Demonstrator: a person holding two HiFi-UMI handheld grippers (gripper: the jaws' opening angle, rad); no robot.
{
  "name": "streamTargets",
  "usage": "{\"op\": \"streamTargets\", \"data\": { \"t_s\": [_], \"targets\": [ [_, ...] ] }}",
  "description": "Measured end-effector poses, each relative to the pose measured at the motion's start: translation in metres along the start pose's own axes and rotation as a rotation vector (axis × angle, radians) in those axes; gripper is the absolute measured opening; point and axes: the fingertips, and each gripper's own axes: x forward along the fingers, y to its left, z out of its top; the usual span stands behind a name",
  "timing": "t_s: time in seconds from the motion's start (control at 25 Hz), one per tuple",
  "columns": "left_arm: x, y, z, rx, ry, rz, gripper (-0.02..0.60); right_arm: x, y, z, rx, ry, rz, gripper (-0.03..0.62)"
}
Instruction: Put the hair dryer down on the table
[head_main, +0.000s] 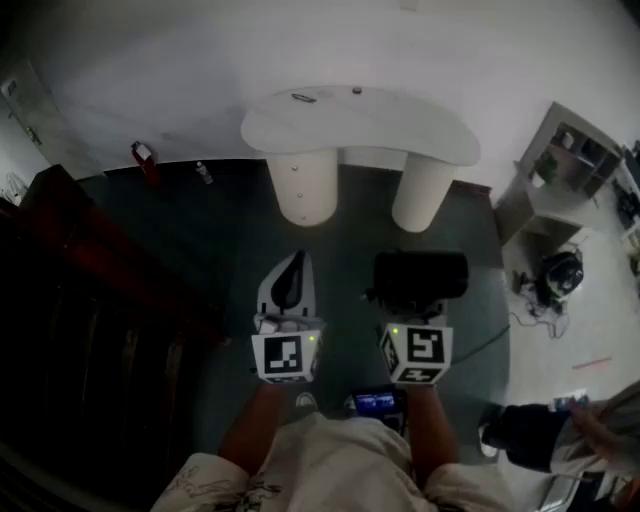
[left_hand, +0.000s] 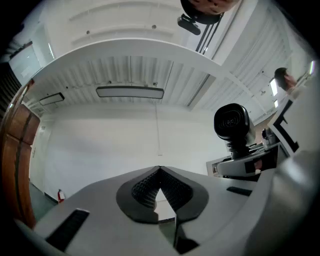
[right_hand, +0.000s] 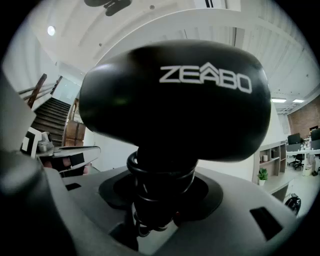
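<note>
A black hair dryer (head_main: 420, 275) marked ZEABO is held in the air by its handle, with my right gripper (head_main: 414, 305) shut on it. In the right gripper view its barrel (right_hand: 175, 100) fills the frame, and its cord is coiled round the handle (right_hand: 160, 192) between the jaws. My left gripper (head_main: 290, 282) hangs beside it, shut with nothing in it; its ribbed pads (left_hand: 150, 186) meet at the tips. From the left gripper view the hair dryer (left_hand: 232, 122) shows at the right. A white rounded table (head_main: 400, 130) on two thick legs stands ahead of both grippers.
Dark wooden stairs (head_main: 90, 300) run down the left side. A white shelf unit (head_main: 565, 165) stands at the right, with a black object and cables (head_main: 560, 272) on the floor near it. A red fire extinguisher (head_main: 143, 155) is by the far wall. Another person's foot (head_main: 520, 435) is at the bottom right.
</note>
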Motion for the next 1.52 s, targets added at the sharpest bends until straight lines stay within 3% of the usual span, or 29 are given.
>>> {"op": "streamTargets", "data": {
  "t_s": [0.96, 1.24, 1.52],
  "targets": [
    [0.049, -0.066, -0.018, 0.027, 0.029, 0.015, -0.005, 0.021, -0.068, -0.022, 0.037, 0.036, 0.084, 0.225],
    [0.083, -0.05, -0.032, 0.015, 0.032, 0.015, -0.005, 0.06, -0.071, -0.03, 0.01, 0.054, 0.083, 0.225],
    [0.136, -0.005, -0.038, -0.011, 0.006, 0.015, -0.005, 0.123, -0.061, -0.028, -0.021, 0.062, 0.067, 0.225]
  ]
}}
